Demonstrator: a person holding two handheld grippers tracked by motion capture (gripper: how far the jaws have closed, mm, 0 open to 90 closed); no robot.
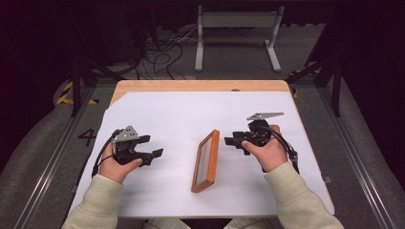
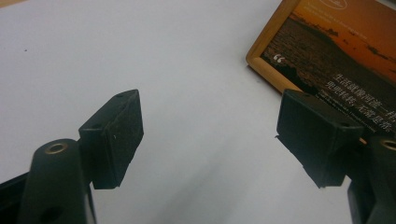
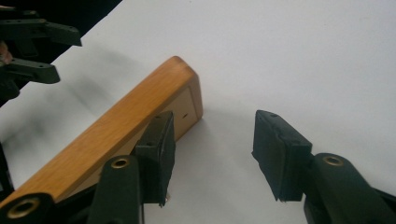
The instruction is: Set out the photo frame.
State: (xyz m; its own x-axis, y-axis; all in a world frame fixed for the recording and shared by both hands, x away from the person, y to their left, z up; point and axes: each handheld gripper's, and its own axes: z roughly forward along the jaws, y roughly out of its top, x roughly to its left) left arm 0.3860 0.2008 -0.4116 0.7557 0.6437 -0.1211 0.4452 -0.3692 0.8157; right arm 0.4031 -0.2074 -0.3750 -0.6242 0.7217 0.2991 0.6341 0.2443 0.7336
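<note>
While both claws gape, picture frame (image 1: 206, 160) stands between.

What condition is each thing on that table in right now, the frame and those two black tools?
Picture frame: standing on its long edge on the white sheet, untouched.
Left tool: open, nothing between its jaws.
Right tool: open beside the frame, gripping nothing.

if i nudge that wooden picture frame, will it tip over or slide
The wooden picture frame looks stiff. It seems to stand tilted on the white sheet, so a sideways nudge would probably tip it. Its glossy picture front may be fragile.
</note>
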